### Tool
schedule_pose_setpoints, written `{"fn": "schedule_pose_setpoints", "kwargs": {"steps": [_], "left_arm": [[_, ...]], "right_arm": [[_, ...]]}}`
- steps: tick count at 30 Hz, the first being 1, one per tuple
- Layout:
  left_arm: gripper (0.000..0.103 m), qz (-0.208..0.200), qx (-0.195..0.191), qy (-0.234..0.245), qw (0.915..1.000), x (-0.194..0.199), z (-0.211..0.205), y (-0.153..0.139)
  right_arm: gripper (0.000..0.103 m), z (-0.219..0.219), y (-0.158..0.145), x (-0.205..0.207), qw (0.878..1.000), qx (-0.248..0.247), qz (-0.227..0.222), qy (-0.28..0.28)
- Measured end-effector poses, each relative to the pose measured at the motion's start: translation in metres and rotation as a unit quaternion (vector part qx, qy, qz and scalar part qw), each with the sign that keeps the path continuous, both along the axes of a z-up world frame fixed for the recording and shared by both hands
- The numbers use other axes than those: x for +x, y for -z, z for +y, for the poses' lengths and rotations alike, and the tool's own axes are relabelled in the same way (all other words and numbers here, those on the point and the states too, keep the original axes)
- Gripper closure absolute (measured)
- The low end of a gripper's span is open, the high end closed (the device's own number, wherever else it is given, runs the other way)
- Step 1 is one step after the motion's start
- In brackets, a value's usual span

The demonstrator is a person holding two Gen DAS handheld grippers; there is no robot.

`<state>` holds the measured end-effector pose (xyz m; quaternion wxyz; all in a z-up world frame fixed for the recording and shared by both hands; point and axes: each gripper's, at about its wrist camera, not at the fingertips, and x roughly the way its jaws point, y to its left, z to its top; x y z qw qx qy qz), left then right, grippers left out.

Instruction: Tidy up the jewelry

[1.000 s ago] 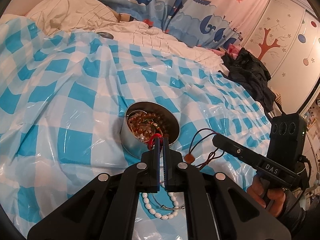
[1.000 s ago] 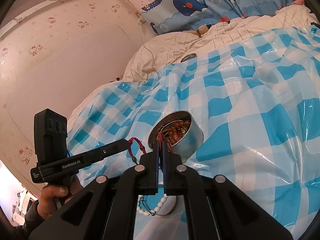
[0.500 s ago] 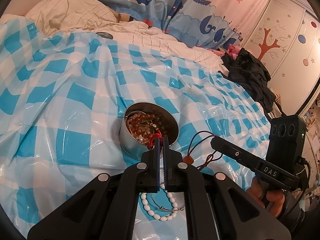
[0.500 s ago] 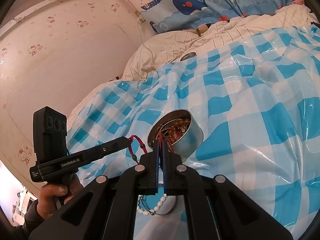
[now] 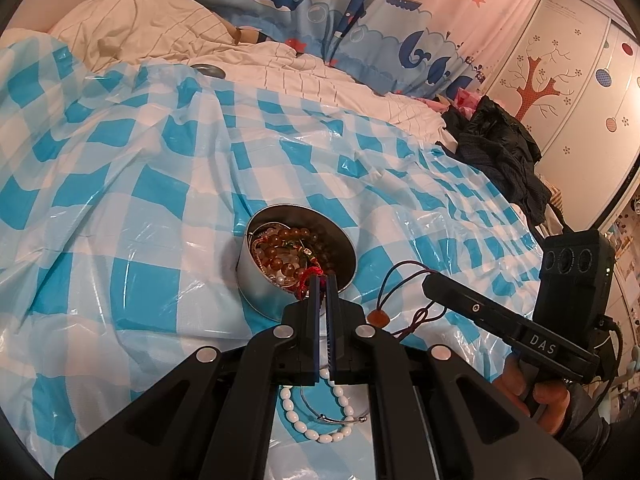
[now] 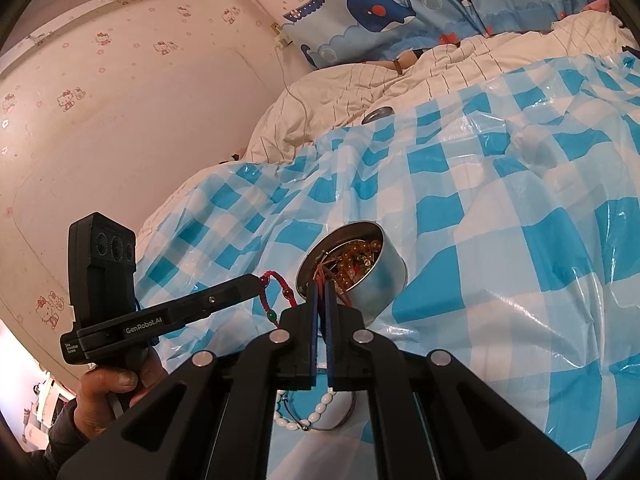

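- The left gripper point(image 5: 322, 278) pinches a red braided bracelet point(image 6: 276, 294) beside the round tin point(image 5: 264, 284).
- The right gripper point(image 6: 320, 285) pinches a dark red cord point(image 5: 404, 304).
- Next: probably drop both into the tin ahead.

Warm, dim indoor light, glare streaks on the checked plastic sheet point(image 5: 132, 208), fisheye bending and dark corners

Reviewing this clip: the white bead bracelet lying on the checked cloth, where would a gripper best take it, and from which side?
Probably from straight above, with the jaws set across the bead strand at the near curve of the white bead bracelet. It lies flat and limp on the checked cloth, so no side offers a raised edge. The thin wire hoop lying with it looks harder to pinch.
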<state>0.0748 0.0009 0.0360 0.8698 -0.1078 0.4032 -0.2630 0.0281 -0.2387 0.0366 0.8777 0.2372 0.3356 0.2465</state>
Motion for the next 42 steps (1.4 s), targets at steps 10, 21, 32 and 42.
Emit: {"fn": "schedule_pose_setpoints", "kwargs": {"steps": [10,21,32,42], "left_arm": [[0.101,-0.009,-0.005,0.006,0.9999,0.003,-0.010,-0.006],[0.101,-0.037,-0.038,-0.006,0.9986,0.022,-0.026,-0.024],[0.097,0.028,0.016,-0.085,0.9959,0.056,-0.024,0.021],[0.070,0.018,-0.005,-0.102,0.9946,0.032,0.019,0.003]], "right_arm": [[0.099,-0.005,-0.005,0.000,1.000,0.005,-0.006,0.004],[0.099,-0.008,-0.008,0.000,1.000,0.011,-0.010,0.007],[0.099,-0.010,-0.011,0.001,1.000,0.013,-0.011,0.008],[0.099,0.006,-0.038,0.023,0.998,0.048,-0.037,-0.012]]}}
